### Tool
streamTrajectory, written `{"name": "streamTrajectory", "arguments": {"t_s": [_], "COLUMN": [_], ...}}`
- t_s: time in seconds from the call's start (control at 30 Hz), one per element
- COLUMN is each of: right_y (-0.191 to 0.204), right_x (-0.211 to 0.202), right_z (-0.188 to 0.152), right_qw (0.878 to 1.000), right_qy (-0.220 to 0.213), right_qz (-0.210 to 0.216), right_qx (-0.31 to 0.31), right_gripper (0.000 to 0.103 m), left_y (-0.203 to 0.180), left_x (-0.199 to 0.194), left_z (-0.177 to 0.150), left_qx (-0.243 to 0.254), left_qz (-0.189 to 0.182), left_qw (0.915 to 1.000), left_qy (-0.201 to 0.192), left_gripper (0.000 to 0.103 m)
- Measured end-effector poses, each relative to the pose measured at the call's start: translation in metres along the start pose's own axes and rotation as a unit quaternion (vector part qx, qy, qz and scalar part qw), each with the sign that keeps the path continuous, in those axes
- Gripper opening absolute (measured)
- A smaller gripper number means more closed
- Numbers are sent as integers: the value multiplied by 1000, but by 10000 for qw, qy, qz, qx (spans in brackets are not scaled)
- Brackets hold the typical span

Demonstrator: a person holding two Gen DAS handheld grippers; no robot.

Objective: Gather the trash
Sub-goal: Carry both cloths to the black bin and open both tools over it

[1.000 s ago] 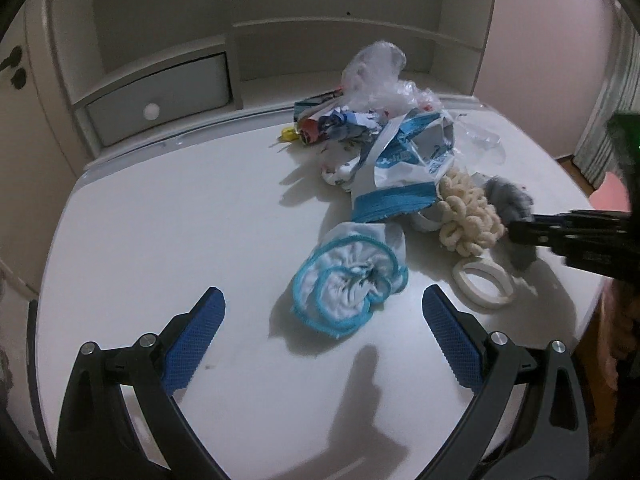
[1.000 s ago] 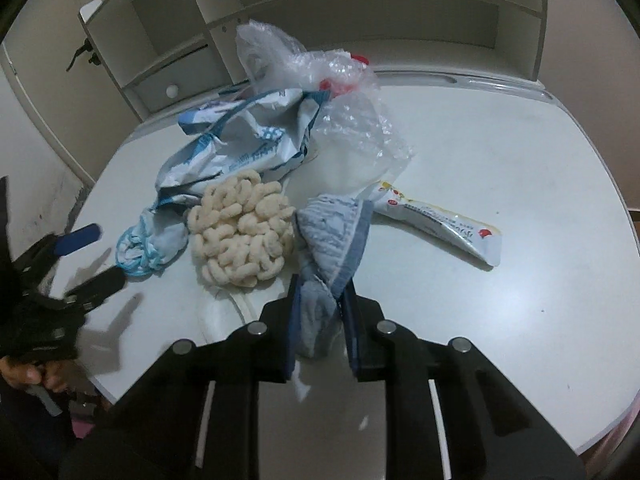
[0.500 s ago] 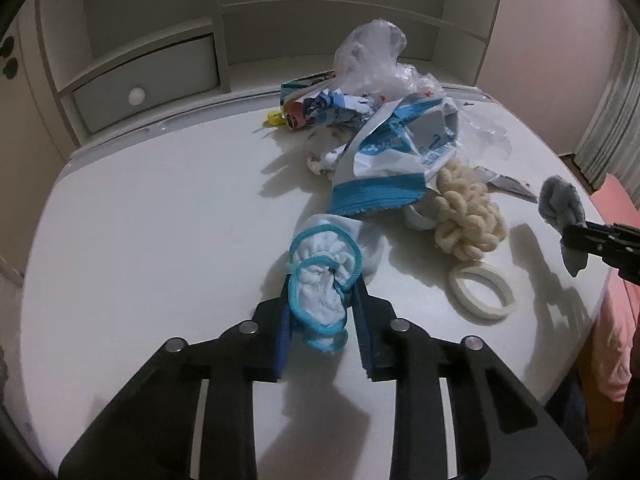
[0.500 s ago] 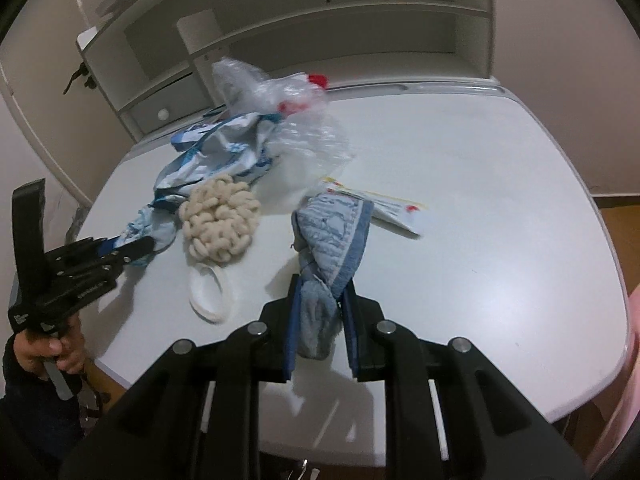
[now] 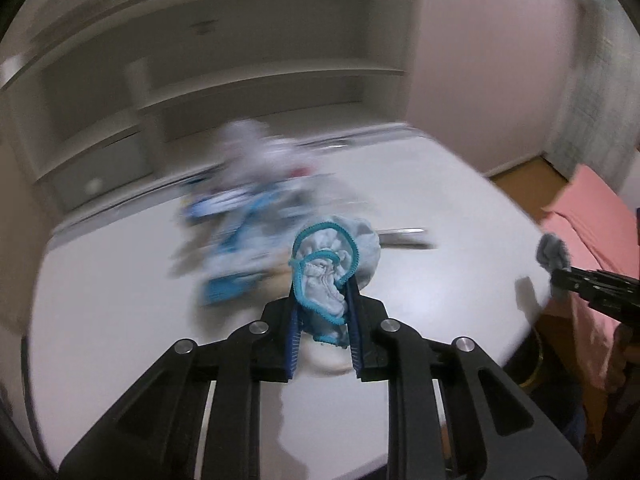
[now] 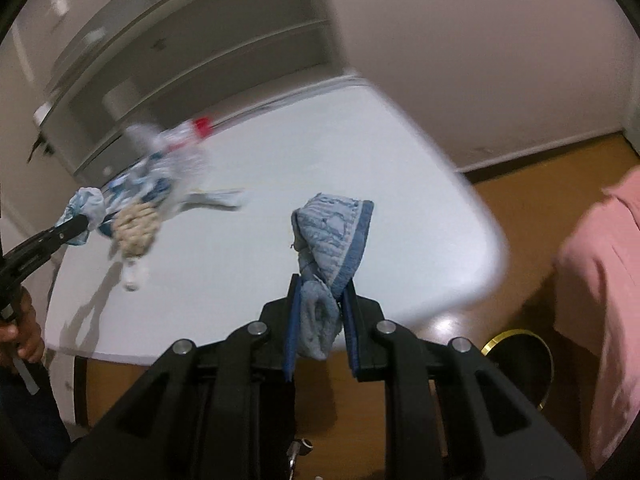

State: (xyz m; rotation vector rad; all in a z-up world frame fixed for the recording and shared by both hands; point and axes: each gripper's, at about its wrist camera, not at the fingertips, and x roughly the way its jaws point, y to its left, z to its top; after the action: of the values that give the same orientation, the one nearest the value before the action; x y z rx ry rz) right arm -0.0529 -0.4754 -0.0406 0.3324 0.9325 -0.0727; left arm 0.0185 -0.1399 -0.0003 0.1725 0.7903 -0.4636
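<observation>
White tabletop (image 6: pixel 248 240) carries one blurred heap of wrappers (image 5: pixel 248 216), perhaps plastic. Two grippers each hold one crumpled cloth. The left gripper (image 5: pixel 322 308), whose jaws have just been closing, pinches a teal-edged pale cloth (image 5: pixel 328 276) lifted off the table. The right gripper (image 6: pixel 320 304) clamps a blue-grey ribbed cloth (image 6: pixel 332 240) above the table's edge.

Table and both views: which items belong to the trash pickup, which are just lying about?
In the job:
- white, teal-trimmed wad, clamped in left hand-held gripper
- blue-grey wad, clamped in right hand-held gripper
- wrapper pile
- round gold-rimmed bin, probably

Lying about:
- cream knotted item
- pink cloth
- shelf unit
</observation>
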Motion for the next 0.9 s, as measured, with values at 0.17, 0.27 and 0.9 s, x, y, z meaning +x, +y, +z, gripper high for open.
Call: {"name": "streamTrajectory", "arguments": {"t_s": [0.17,0.27,0.9], "right_y": [-77,-127,-339], "right_x": [-26,-41,3], "right_z": [-24,-44,-178], "right_qw": [9969,9914,9471], "right_qy": [-72,-92,589], "right_qz": [-451,-747,-1520], "right_qx": [648,1068,2765], "right_gripper": [19,19,19], "left_y": [-97,-170,-451], "left_x": [26,41,197], "left_z": [11,11,-93], "left_qx": [625,1107,2365], "left_qz": [-797,-1319,-2683], "left_qw": [9948,9849,9253], "left_qy": [117,207,1264], "left_gripper": [19,19,19]}}
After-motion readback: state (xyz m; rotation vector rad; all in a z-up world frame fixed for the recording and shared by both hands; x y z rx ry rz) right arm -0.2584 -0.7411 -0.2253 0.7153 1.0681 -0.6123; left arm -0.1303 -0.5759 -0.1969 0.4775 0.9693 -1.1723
